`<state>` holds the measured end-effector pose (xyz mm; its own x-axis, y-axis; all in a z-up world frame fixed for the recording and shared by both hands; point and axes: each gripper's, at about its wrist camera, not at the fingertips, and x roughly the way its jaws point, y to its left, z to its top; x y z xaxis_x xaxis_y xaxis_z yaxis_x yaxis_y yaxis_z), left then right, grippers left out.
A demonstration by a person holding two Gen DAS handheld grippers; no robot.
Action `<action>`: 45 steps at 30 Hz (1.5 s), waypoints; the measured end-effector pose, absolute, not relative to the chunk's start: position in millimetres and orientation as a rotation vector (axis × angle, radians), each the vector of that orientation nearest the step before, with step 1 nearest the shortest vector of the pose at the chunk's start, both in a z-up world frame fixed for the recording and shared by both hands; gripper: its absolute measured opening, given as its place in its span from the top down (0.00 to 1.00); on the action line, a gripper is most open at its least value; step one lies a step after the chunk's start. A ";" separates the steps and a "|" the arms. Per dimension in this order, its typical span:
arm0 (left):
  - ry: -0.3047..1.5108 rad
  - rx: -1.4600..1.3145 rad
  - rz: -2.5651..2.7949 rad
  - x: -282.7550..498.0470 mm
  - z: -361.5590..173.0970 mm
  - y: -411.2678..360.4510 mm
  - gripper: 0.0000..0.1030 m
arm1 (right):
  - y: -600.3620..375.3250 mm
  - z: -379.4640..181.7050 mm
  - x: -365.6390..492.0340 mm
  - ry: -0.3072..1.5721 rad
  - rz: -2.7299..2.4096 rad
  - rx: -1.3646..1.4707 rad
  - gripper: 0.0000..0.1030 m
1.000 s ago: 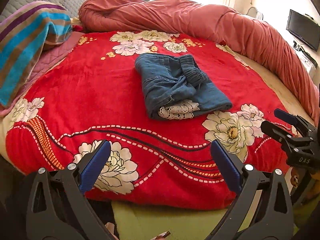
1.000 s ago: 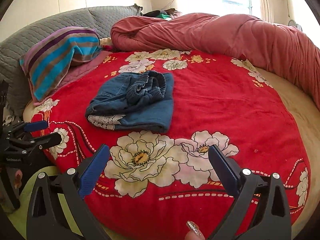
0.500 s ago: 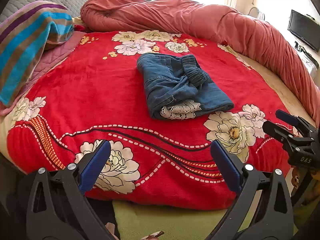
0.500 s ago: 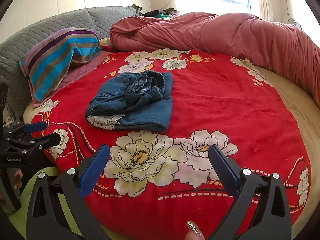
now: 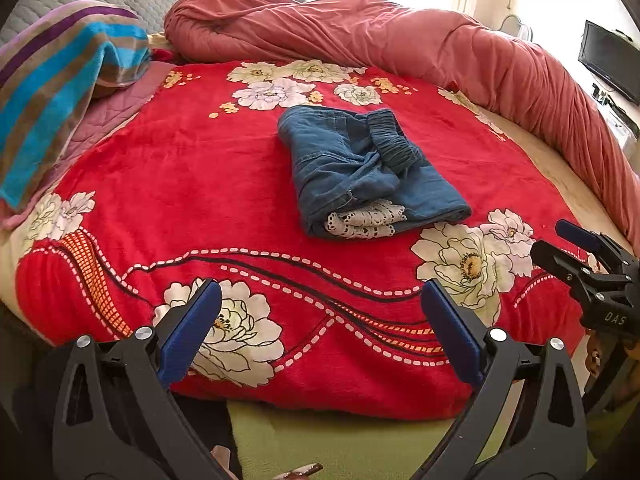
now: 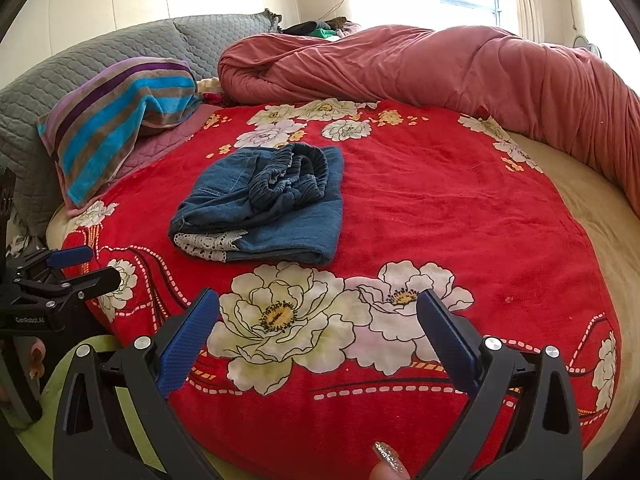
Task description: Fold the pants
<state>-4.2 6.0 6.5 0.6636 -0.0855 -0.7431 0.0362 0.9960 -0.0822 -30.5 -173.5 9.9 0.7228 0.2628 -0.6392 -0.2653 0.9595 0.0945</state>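
**Pants folded on bed, both grippers backed off and empty**

Bedroom scene: round bed covered by a red floral blanket (image 5: 168, 184), which serves as the flat work surface.

Left to right:
- Striped towel (image 5: 52, 92) draped over the grey quilted headboard (image 6: 60, 76), well apart from the work area, so it doesn't interfere.
- Left gripper (image 5: 320, 324) hangs at the near edge of the bed, jaws wide apart, nothing between them. Also visible at the left edge of the right wrist view (image 6: 76, 266), equally empty.
- Denim pants (image 5: 368, 172) sit mid-blanket as a compact folded bundle: elastic waistband bunched on top, white lace hem poking out at the near end. Centre placement gives clear blanket all round for both grippers.
- Right gripper (image 6: 318, 324), jaws spread, empty, near the bed edge. A fingertip with a glittered nail (image 6: 386, 456) shows below it.
- Pink-red duvet (image 5: 400, 40) rolled up along the far and right rim, likely pushed back to clear folding space.

Judgement: fold looks essentially done; the waistband lump is untidy and could use a flatten.
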 end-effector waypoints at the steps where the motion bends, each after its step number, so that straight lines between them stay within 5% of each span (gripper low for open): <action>1: 0.843 -0.064 -0.068 -4.1 6.6 6.3 0.09 | -173.6 9.7 -30.5 0.706 0.291 -0.003 0.04; 45: 0.867 -0.080 -0.051 -4.2 3.7 9.0 0.09 | -185.6 10.5 -27.1 0.711 0.256 0.007 0.04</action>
